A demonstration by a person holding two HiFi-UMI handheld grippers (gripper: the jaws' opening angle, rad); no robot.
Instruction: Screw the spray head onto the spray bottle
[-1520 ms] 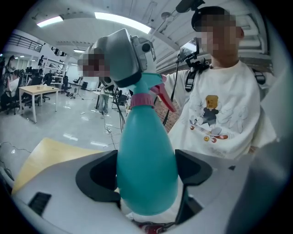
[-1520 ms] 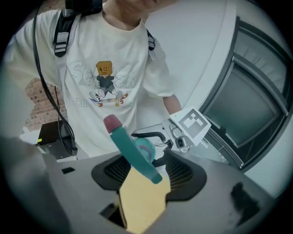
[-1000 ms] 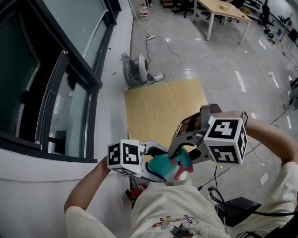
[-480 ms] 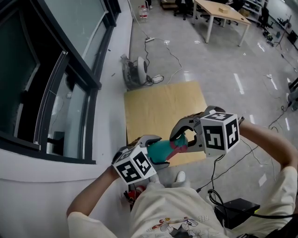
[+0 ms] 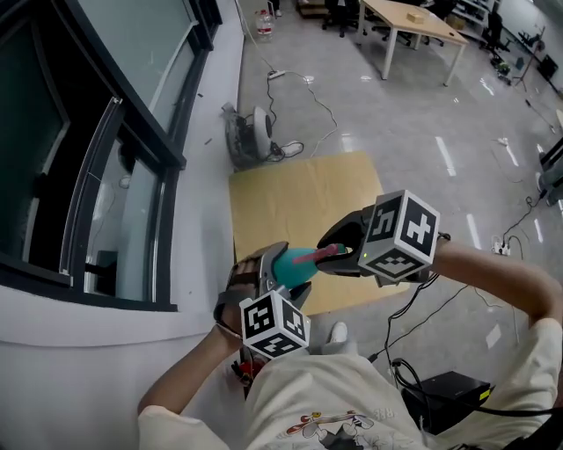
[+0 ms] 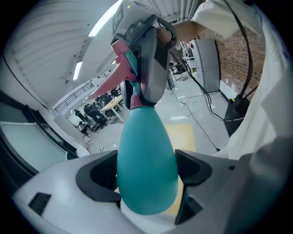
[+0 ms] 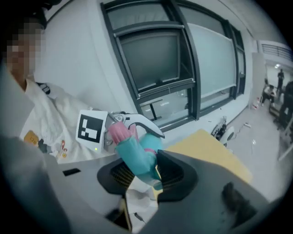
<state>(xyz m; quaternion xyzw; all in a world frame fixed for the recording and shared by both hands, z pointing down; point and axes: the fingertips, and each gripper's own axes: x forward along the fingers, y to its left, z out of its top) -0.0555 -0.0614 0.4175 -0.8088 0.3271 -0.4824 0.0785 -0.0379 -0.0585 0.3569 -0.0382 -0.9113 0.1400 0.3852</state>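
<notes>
A teal spray bottle is held off the floor, and my left gripper is shut on its body. In the left gripper view the bottle fills the gap between the white jaws and narrows upward to the pink and teal spray head. My right gripper comes in from the right and is shut on the spray head, which sits at the bottle's neck. In the right gripper view the spray head lies between the dark jaws, with the left gripper's marker cube behind it. The thread at the neck is hidden.
A flat wooden board lies on the grey floor below the grippers. A round fan and cables sit beyond it. A dark window wall runs along the left. A black box lies at lower right. Tables stand far back.
The left gripper has swung round under the bottle, its cube moving from the left to below. The bottle and spray head have risen and tilted. The right gripper has moved up.
</notes>
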